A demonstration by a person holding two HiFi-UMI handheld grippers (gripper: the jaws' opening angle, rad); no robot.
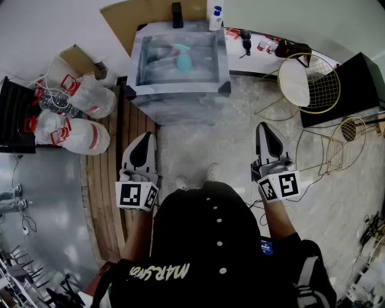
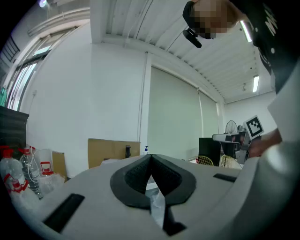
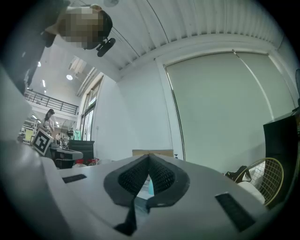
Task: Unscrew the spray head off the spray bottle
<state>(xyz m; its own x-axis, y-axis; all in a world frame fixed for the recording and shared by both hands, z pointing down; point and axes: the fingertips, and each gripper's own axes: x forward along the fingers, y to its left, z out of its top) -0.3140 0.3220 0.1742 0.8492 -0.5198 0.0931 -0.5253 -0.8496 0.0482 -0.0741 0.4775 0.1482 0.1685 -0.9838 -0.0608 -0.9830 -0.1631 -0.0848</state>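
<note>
Standing on a pale mottled floor [image 1: 198, 144], the person looks down at a room whose white wall [image 1: 60, 24] runs along the 10 to 12 o'clock edge of the head view. A strip of wooden planking [image 1: 111, 174] crosses the floor from 9 to 7 o'clock. In the gripper views a ribbed ceiling [image 3: 187, 23] sits above a large pale blind [image 3: 225, 108].

At 12 o'clock stands a square table [image 1: 180, 102] with a shiny grey marbled cover, and a sheet of cardboard [image 1: 138, 15] leans behind it. A black cabinet [image 1: 355, 84] sits at 2 o'clock, with a gold wire chair [image 1: 307, 81] just beside it. Two big clear water jugs [image 1: 90, 96] with red handles lie at 10 o'clock, near the planking.

The left gripper [image 1: 145, 137] is held level at 8 o'clock. In its own view [image 2: 150, 159] the ribbed pads meet at the tips with nothing between them. The right gripper [image 1: 265, 126] at 4 o'clock is the same: jaws closed and empty [image 3: 149, 159]. Both point toward the table and are well apart from it.

The teal spray bottle [image 1: 183, 57] lies on its side on the tabletop, toward the middle, with its head on. A small white pump bottle [image 1: 215, 15] stands at the table's far edge.
</note>
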